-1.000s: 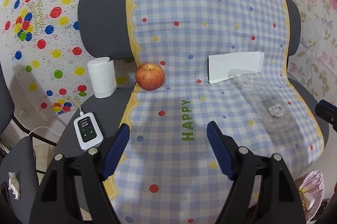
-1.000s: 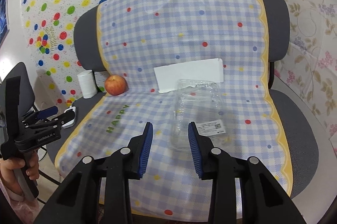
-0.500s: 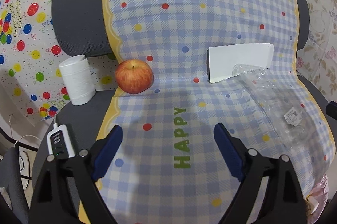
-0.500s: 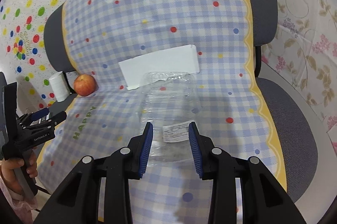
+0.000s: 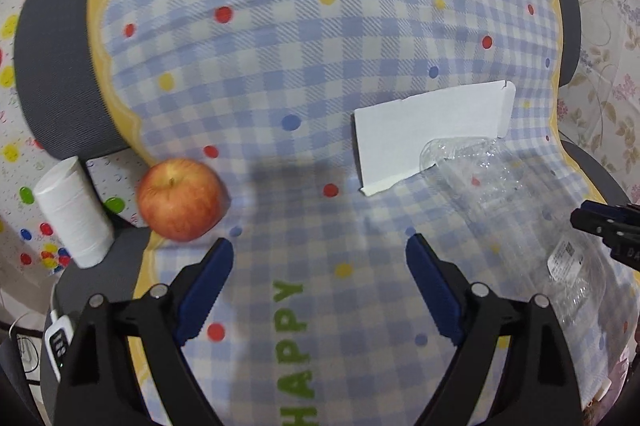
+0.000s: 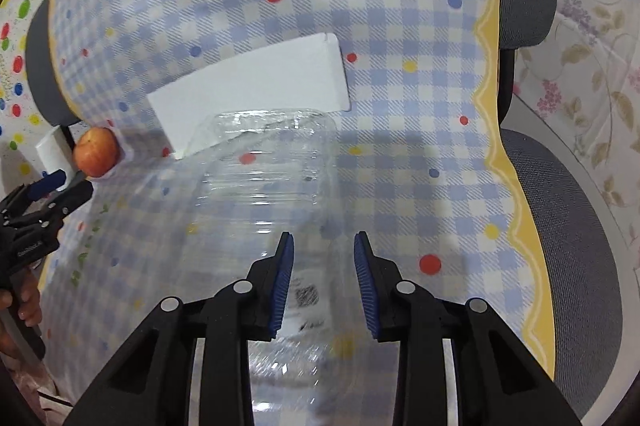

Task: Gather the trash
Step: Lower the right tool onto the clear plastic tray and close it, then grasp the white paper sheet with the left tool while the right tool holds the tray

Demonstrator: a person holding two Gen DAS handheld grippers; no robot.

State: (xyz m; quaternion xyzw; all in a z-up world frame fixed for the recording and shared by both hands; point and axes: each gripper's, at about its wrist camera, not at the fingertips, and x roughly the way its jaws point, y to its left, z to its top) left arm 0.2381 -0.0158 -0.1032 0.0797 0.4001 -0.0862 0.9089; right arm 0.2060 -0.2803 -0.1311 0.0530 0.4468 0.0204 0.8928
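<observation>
In the right wrist view, we hold the right gripper low in the centre of the frame, its blue-padded jaws parted a little over the near end of a clear plastic container. The container lies on its side on the checked cloth covering the grey chair, running from the frame's middle down toward us; its white label sits between and just behind the fingers. We cannot tell whether the pads touch the plastic. Just above the container, a flat white cardboard piece leans where seat meets backrest, its lower edge overlapped by the container's far end.

In the left wrist view, our left gripper sits at the bottom centre, jaws spread wide over the cloth near the green word "HAPPY", holding nothing. An apple rests at centre left, just beside a white paper roll standing on the bare seat edge. The cardboard piece is right of centre and the container stretches toward the lower right.
</observation>
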